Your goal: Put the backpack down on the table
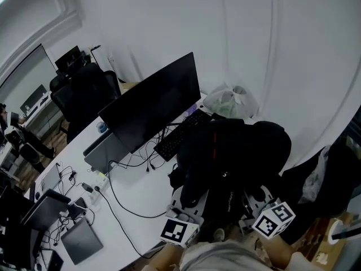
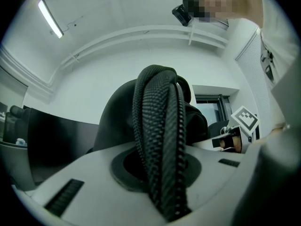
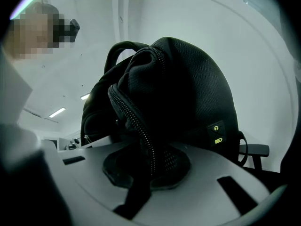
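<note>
A black backpack (image 1: 228, 151) hangs over the near right end of the white table (image 1: 135, 202), held between both grippers. My left gripper (image 1: 186, 205) is shut on a black woven strap (image 2: 157, 140) that runs up between its jaws, and the backpack's body (image 2: 115, 121) bulges behind it. My right gripper (image 1: 256, 202) is shut on a fold of the backpack (image 3: 188, 93) along its zipper (image 3: 136, 121). Whether the bag's bottom touches the table is hidden by the bag itself.
On the table a large dark monitor (image 1: 155, 103) stands behind a black keyboard (image 1: 180, 133). Cables and a laptop (image 1: 82, 240) lie at the near left. A plastic bag (image 1: 228, 101) sits at the far right, and a black office chair (image 1: 84, 95) beyond the table.
</note>
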{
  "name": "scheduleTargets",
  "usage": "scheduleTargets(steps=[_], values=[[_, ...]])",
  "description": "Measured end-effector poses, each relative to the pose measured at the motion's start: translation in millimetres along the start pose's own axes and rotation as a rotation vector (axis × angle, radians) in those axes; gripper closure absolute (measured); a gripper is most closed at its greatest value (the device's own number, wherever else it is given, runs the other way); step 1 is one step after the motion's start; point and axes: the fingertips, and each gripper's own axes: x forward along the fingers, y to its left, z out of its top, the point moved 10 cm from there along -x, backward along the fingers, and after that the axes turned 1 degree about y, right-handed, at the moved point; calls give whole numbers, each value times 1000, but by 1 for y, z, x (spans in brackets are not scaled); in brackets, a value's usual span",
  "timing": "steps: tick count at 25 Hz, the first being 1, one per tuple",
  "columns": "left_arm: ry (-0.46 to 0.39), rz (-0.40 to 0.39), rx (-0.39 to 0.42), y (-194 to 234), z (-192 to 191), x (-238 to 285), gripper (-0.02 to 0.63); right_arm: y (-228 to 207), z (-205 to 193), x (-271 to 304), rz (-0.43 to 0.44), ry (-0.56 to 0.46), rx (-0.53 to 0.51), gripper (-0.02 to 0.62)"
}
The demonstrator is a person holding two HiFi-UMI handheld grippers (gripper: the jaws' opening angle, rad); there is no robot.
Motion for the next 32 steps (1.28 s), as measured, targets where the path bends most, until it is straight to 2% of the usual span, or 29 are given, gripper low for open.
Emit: scheduleTargets(steps=[6,15,23,27,32], values=[[-20,-14,4,17,-9,48,561,-33,14,27,-26,-23,3,563],[-35,-54,-3,65,-25,119,561,-76,32,80,-106,-29,-19,563],[-41,-94,-57,106,-44,180,561,-113,45,132,-171,-24,-66,565],[-49,-114,-54,130,-54,209,561,-131,49,160,-193,-28,-78,565],[-46,-102,-27,154,-76,240,561,-156,41,193,-216,-28,-73,565]])
